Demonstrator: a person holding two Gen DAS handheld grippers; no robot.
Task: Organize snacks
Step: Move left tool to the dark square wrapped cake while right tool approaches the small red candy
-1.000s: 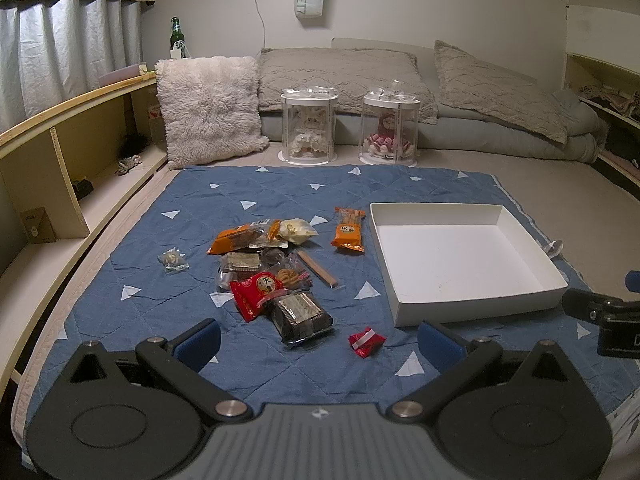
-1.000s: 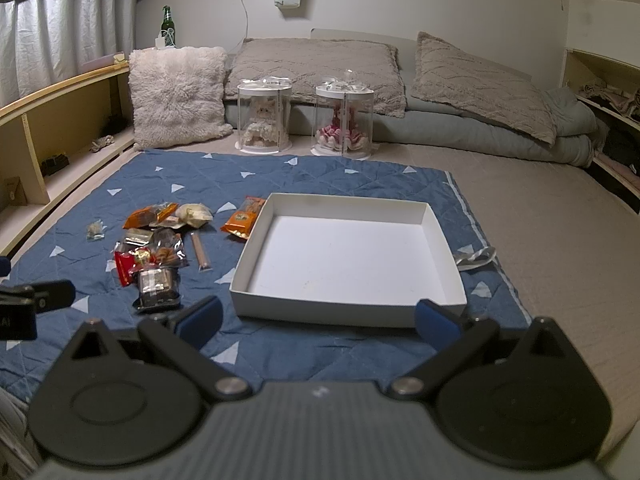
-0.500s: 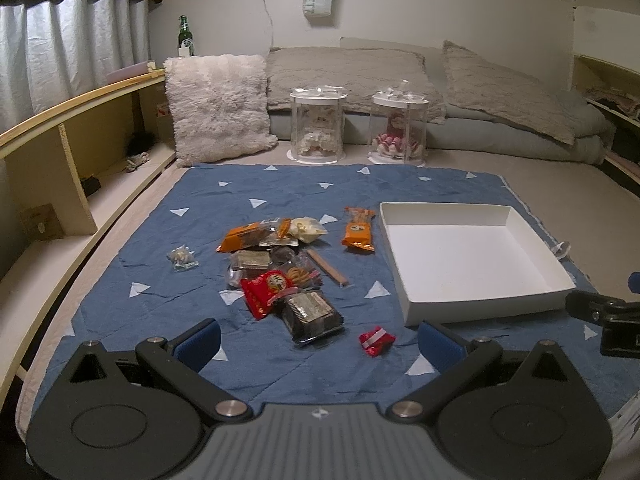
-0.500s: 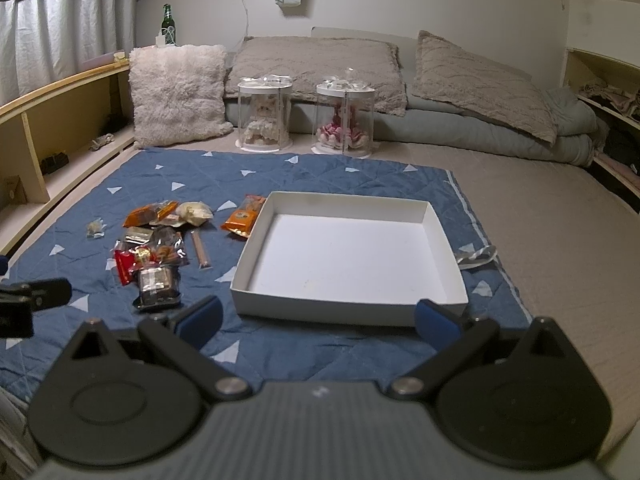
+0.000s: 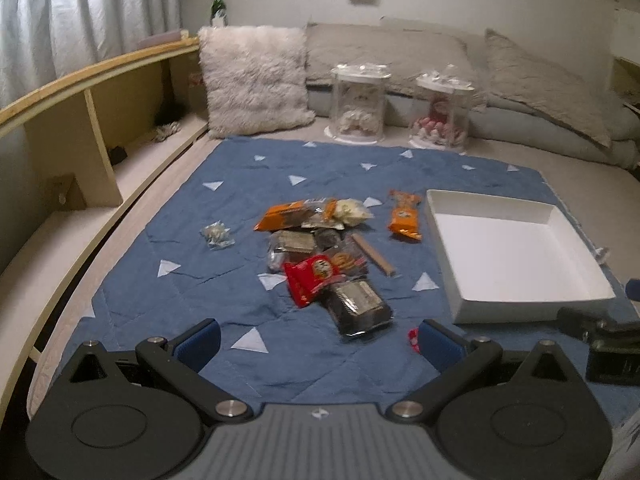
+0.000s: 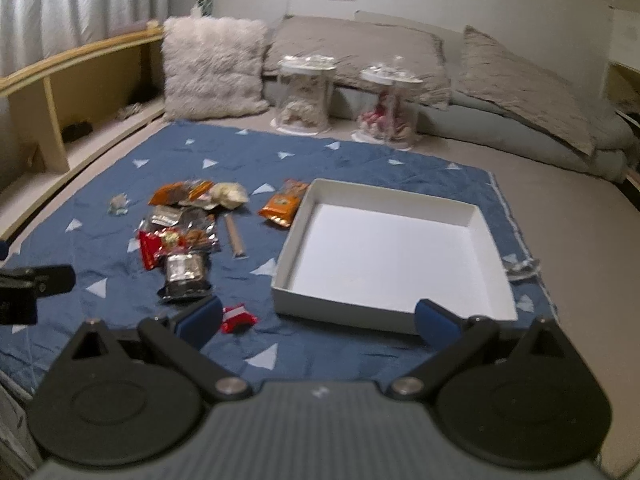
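- Left gripper: jaws spread wide, holding nothing, hovering over the near part of the blue quilt.
- Right gripper: jaws likewise wide apart and holding nothing, facing the near wall of the white box.
- Snack pile: loose cluster on the quilt, ahead of the left gripper's fingers and left of the box.
- Dark wrapped cake: nearest item of the pile, lying between the lines of the left fingers, apart from them.
- Small red candy: just beside the right gripper's left fingertip; in the left view partly hidden behind the right fingertip.
- Orange packet: near the box's left wall; contact cannot be told.
- Small clear packet: lies alone, left of the pile.
- Box: shallow, square, stiff card walls, bare inside; bare quilt lies between it and the pile.
- Quilt: soft, stitched, white triangles, its right edge close beside the box.
- Both views slightly blurred.
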